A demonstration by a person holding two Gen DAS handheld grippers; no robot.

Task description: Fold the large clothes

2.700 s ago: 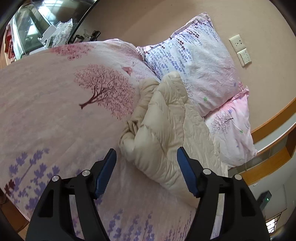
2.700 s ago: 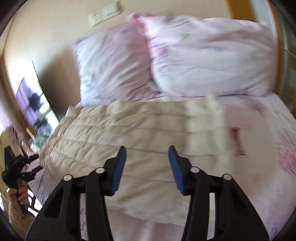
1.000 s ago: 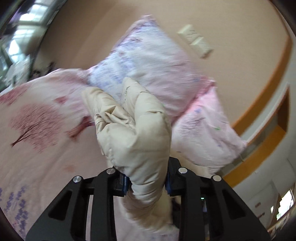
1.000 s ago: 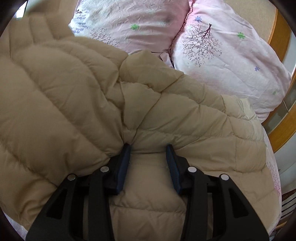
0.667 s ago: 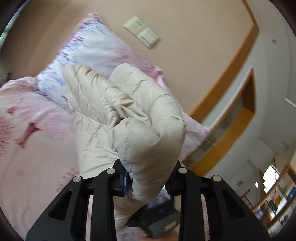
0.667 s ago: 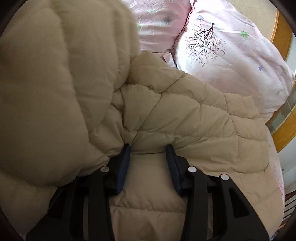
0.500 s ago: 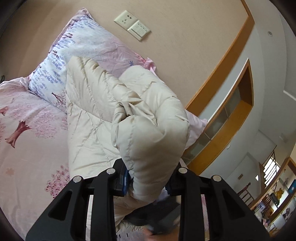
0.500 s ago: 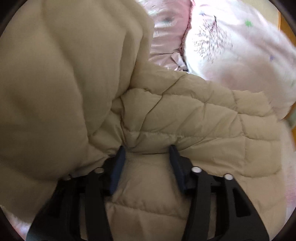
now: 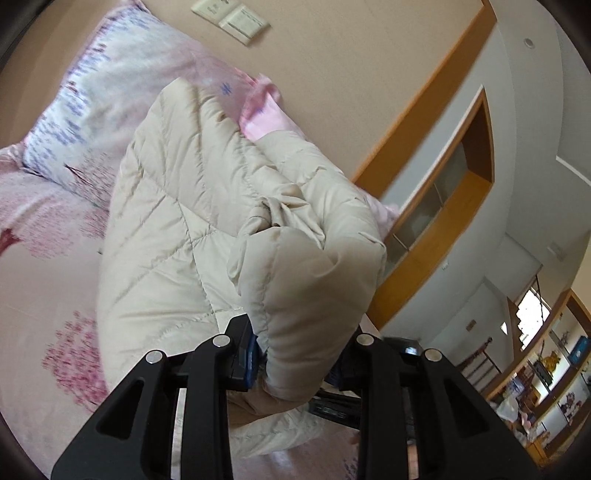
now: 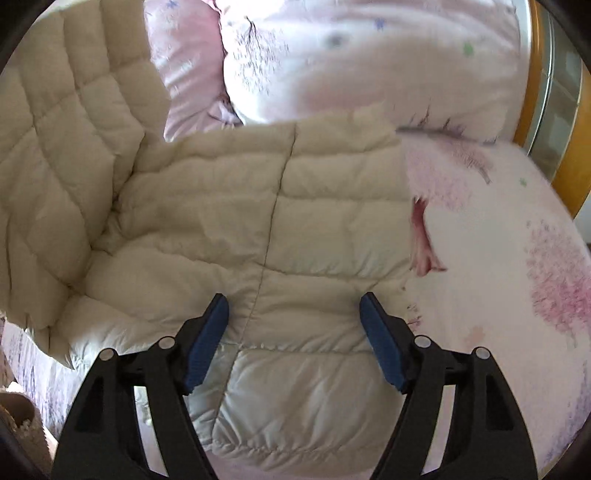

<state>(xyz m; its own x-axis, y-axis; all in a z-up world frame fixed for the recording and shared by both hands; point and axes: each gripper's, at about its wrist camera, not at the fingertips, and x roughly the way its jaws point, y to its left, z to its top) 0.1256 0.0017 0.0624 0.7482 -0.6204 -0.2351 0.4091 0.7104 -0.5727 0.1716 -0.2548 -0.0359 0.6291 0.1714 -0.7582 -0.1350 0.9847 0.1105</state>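
Note:
A cream quilted down coat (image 9: 173, 221) lies on the pink floral bed (image 9: 40, 280). My left gripper (image 9: 295, 354) is shut on a thick fold of the coat and holds it lifted above the bed. In the right wrist view the coat (image 10: 295, 221) lies spread flat, with its lifted part rising at the left. My right gripper (image 10: 295, 343) is open just above the coat's near edge and holds nothing.
Two floral pillows (image 10: 351, 62) lean against the beige wall at the head of the bed. Wall switches (image 9: 232, 22) sit above them. A wooden frame and window ledge (image 9: 439, 229) run along the bed's right side. A black device (image 9: 369, 406) shows below the lifted coat.
My right gripper has opened, let go of the coat and drawn back to its near edge. My left gripper has carried the held fold further up and over to the right.

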